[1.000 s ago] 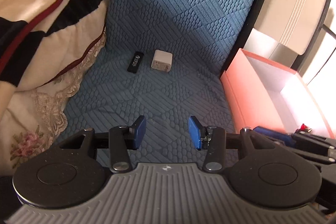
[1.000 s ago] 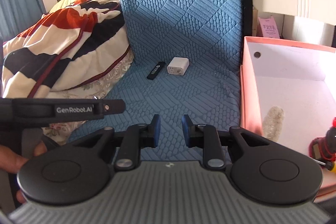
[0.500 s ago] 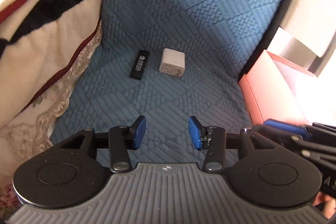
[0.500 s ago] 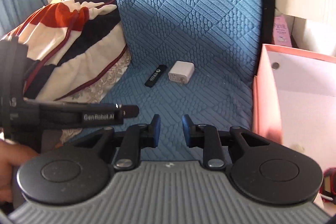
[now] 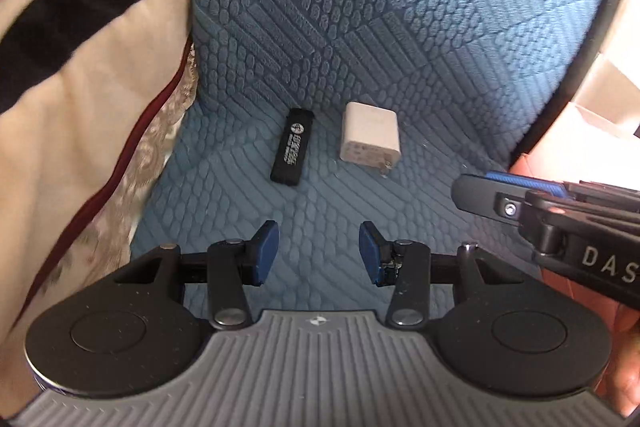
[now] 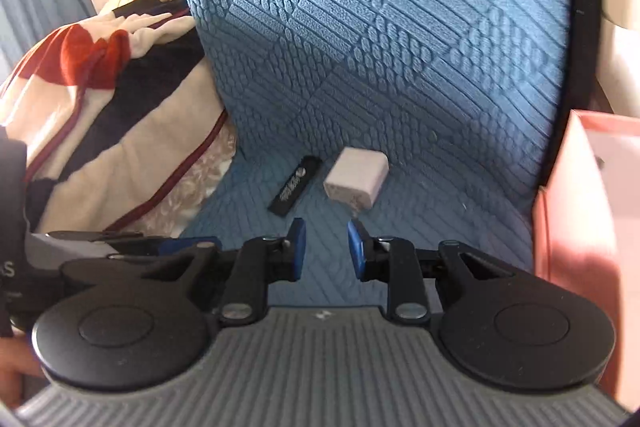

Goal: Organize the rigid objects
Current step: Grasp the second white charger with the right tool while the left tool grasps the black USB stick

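I hold 2 tools, 1 in each hand. My left hand-held gripper point(image 5: 319, 253) has its blue pads spread apart with nothing between them. My right hand-held gripper point(image 6: 326, 250) has a smaller gap, and it is empty too.

2 hard things lie on the blue quilted cover point(image 5: 400, 39). The black stick point(image 5: 291, 151) lies flat, and the white charger block point(image 5: 370, 137) sits just beside it, not touching. Both lie near where the cover bends up, so they are easy to see and reach.

I think the left tool points at the black stick and the right tool points at the white block, so each can take 1.

A pink box point(image 6: 576, 203) waits open on the right. I think the things go in there. A striped blanket point(image 5: 76, 67) is bunched up on the left, out of my way.
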Tool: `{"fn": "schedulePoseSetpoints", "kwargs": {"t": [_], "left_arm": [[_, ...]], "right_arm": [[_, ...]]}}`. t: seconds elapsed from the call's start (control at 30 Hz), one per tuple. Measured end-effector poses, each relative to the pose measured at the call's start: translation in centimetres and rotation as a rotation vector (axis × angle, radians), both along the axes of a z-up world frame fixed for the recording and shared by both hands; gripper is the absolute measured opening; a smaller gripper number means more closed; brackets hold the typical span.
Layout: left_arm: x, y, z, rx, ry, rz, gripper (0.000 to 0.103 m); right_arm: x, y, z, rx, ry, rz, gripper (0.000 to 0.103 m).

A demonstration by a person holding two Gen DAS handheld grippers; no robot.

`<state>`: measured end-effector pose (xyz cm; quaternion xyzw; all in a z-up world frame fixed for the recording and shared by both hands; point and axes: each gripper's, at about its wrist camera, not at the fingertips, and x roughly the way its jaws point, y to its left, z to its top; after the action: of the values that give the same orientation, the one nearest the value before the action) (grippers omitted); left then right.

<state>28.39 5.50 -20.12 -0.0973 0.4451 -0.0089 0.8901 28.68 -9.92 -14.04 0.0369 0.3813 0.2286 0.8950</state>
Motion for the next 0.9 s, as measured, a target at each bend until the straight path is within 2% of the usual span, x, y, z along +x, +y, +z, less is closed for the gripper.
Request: {"fn": "schedulePoseSetpoints", "kwargs": {"t": [0.1, 0.27, 0.4, 0.53, 0.57, 0.6, 0.67, 0.77, 0.83, 0.9], "left_arm": [[1.9, 0.4, -0.3, 0.016, 0.029, -0.002, 0.051], [3.7, 2.4, -0.3, -0.025, 0.049, 0.013, 0.050], [5.5, 3.0, -0.8, -0.042, 0.069, -0.017, 0.050], [7.4, 3.2, -1.5, -0.006, 0.086, -0.062, 0.050], [7.7, 3.4, -1.6, -0.003, 0.091, -0.061, 0.050], [7.9, 3.5, -1.8, -0.005, 0.097, -0.062, 0.050], [8.1, 3.6, -1.9, -0.014, 0.101, -0.076, 0.050], [8.3, 3.2, -2.2, -0.014, 0.096, -0.093, 0.050], [8.3, 2.8, -2.5, -0.013, 0.092, -0.110, 0.050], [8.3, 2.5, -2.6, 0.022, 0.088, -0.105, 0.047]], "right_arm": [[1.9, 0.7, -0.9, -0.007, -0.008, 0.005, 0.027], [4.9, 0.8, -2.4, 0.020, 0.047, -0.026, 0.028], [6.9, 1.0, -3.1, 0.048, 0.079, -0.031, 0.028], [8.8, 2.5, -3.7, 0.021, 0.103, -0.021, 0.028], [9.2, 3.0, -3.8, 0.009, 0.101, -0.022, 0.035], [9.5, 3.5, -3.9, 0.003, 0.104, -0.022, 0.050], [10.1, 4.4, -4.2, -0.021, 0.110, -0.036, 0.061], [11.0, 5.4, -4.8, -0.101, 0.129, -0.068, 0.061], [11.4, 5.6, -5.4, -0.108, 0.132, -0.075, 0.062], [11.4, 5.3, -6.1, -0.080, 0.136, -0.075, 0.060]]}}
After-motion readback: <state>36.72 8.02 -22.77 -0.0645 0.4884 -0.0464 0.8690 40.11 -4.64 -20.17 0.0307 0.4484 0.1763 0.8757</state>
